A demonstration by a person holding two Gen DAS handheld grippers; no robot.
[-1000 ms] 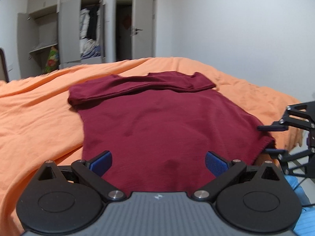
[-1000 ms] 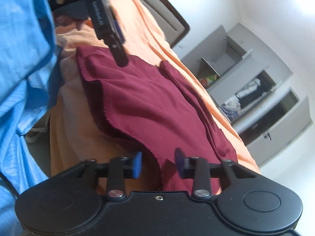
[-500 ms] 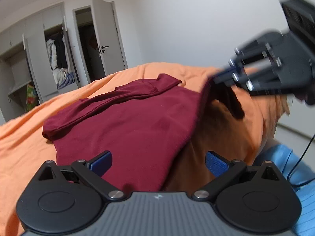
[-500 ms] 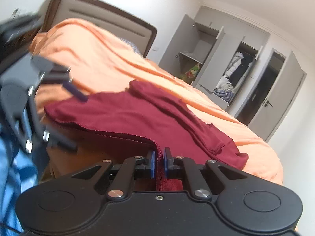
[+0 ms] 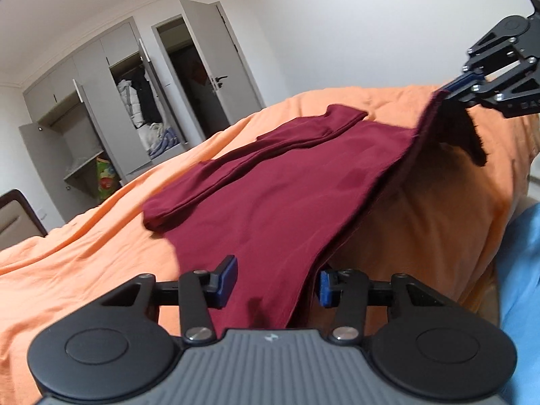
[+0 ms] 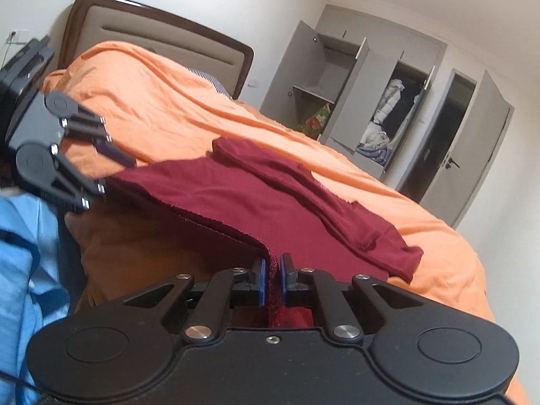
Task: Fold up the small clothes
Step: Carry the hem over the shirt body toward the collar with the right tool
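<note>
A maroon shirt (image 5: 270, 195) lies on the orange bed cover (image 5: 84, 253), its sleeves folded across the far part. My right gripper (image 6: 272, 276) is shut on the shirt's (image 6: 256, 199) near hem and holds that corner lifted off the bed; in the left wrist view it (image 5: 452, 89) hangs at the upper right with the cloth stretched up to it. My left gripper (image 5: 276, 283) is open, half narrowed, with the other hem corner lying between its blue pads (image 5: 229, 280). In the right wrist view its (image 6: 114, 175) fingers stand apart at the cloth's left corner.
The bed's brown headboard (image 6: 162, 33) is at the far side. Grey wardrobes (image 5: 111, 118) with open doors and a dark doorway (image 5: 199, 77) stand beyond the bed. Blue fabric (image 6: 23, 253) of a person's clothing is close beside the bed edge.
My left gripper's fingers have narrowed around the hem corner. The right gripper closed on the hem and lifted it, stretching the edge between the two grippers.
</note>
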